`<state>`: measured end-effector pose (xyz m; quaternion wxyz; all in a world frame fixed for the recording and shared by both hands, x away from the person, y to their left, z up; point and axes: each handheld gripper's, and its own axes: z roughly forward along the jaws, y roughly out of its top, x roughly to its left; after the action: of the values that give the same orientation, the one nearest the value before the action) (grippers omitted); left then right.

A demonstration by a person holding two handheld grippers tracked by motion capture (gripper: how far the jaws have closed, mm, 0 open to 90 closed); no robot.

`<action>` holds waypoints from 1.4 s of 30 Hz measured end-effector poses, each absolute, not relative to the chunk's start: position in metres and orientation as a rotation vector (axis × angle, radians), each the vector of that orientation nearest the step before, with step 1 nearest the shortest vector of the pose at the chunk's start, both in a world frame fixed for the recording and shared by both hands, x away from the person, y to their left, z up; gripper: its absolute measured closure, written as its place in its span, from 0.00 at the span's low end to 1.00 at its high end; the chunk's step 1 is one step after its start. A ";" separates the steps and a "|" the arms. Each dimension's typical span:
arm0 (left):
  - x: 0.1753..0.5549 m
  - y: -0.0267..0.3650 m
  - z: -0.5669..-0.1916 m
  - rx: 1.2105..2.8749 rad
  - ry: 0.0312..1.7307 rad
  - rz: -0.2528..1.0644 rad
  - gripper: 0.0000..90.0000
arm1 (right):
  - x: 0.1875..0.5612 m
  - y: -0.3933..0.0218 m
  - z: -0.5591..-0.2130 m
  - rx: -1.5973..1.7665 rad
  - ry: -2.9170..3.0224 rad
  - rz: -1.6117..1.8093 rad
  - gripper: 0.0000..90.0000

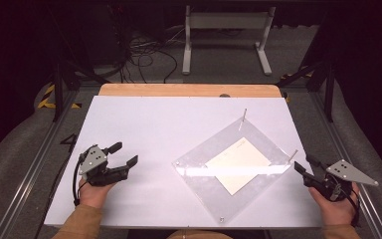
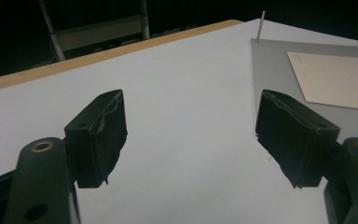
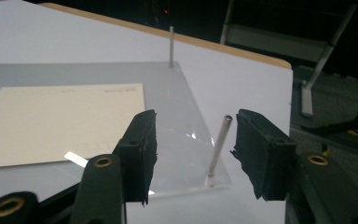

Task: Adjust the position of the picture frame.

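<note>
With the thin metal pin [image 3: 218, 145] at the acrylic plate's [image 3: 177, 100] right corner between its half-open, non-touching jaws, the right gripper [image 3: 193, 149] could bend it or shift the plate if off-centre, while the left gripper [image 2: 189, 135] idles wide and empty

The white table [image 1: 144, 124] has a wooden strip [image 1: 189, 90] along its far edge. Around it lies grey floor [image 1: 219, 59]. A white frame [image 1: 226, 30] stands beyond, beside tangled black cables [image 1: 139, 55]. Metal rails [image 1: 30, 169] flank the table, with yellow-black tape [image 1: 47, 97] at the left. The room behind is dark.

White table top [image 1: 144, 129], wooden edge at twelve o'clock; white stand [image 1: 226, 35], black cables [image 1: 139, 55] beyond.
</note>
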<state>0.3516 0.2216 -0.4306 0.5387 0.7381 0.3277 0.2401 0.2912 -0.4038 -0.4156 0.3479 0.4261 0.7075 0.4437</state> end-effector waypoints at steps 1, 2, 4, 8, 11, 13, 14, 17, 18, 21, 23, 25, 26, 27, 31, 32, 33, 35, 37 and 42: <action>0.353 0.220 -0.430 1.757 0.777 0.573 0.28 | 0.293 -0.406 -0.417 1.132 1.837 1.129 0.57; 0.355 0.219 -0.430 1.760 0.776 0.569 0.28 | 0.293 -0.408 -0.417 1.145 1.842 1.121 0.58; 0.359 0.216 -0.430 1.769 0.778 0.568 0.28 | 0.295 -0.411 -0.419 1.181 1.859 1.094 0.59; 0.369 0.210 -0.430 1.768 0.795 0.540 0.29 | 0.303 -0.416 -0.423 1.217 1.888 1.071 0.58; 0.373 0.206 -0.429 1.765 0.799 0.536 0.30 | 0.310 -0.415 -0.426 1.220 1.911 1.049 0.58; 0.376 0.203 -0.428 1.767 0.796 0.536 0.30 | 0.315 -0.415 -0.428 1.225 1.928 1.045 0.58; 0.377 0.201 -0.428 1.774 0.790 0.542 0.30 | 0.317 -0.415 -0.429 1.228 1.933 1.037 0.59; 0.381 0.197 -0.427 1.785 0.799 0.540 0.31 | 0.325 -0.415 -0.429 1.233 1.946 1.034 0.63; 0.383 0.196 -0.427 1.788 0.804 0.538 0.31 | 0.327 -0.415 -0.429 1.234 1.957 1.031 0.65; 0.385 0.191 -0.428 1.793 0.808 0.525 0.32 | 0.335 -0.411 -0.431 1.238 1.987 1.004 0.71; 0.384 0.189 -0.429 1.798 0.805 0.527 0.32 | 0.340 -0.410 -0.431 1.246 1.993 1.001 0.74; 0.384 0.188 -0.429 1.810 0.798 0.525 0.32 | 0.345 -0.409 -0.432 1.262 2.000 0.990 0.79; 0.384 0.187 -0.430 1.811 0.798 0.527 0.33 | 0.347 -0.409 -0.432 1.265 2.005 0.988 0.82; 0.384 0.187 -0.430 1.813 0.800 0.520 0.33 | 0.349 -0.408 -0.432 1.266 2.012 0.986 0.86; 0.384 0.187 -0.432 1.821 0.802 0.518 0.32 | 0.355 -0.404 -0.428 1.271 2.033 0.954 0.93; 0.384 0.187 -0.432 1.822 0.800 0.519 0.32 | 0.355 -0.404 -0.427 1.270 2.032 0.952 0.94; 0.384 0.187 -0.432 1.821 0.799 0.517 0.32 | 0.356 -0.403 -0.426 1.268 2.030 0.958 0.94; 0.382 0.187 -0.431 1.819 0.805 0.516 0.32 | 0.357 -0.403 -0.423 1.263 2.029 0.963 0.94; 0.381 0.188 -0.431 1.820 0.805 0.519 0.32 | 0.360 -0.400 -0.418 1.235 2.022 0.958 0.94; 0.380 0.187 -0.433 1.833 0.804 0.512 0.32 | 0.374 -0.394 -0.401 1.158 2.010 0.948 0.95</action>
<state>0.3800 0.1867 -0.4326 0.5123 0.7619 0.3343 0.2129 0.3740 -0.3936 -0.4006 0.3127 0.4388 0.7619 0.3595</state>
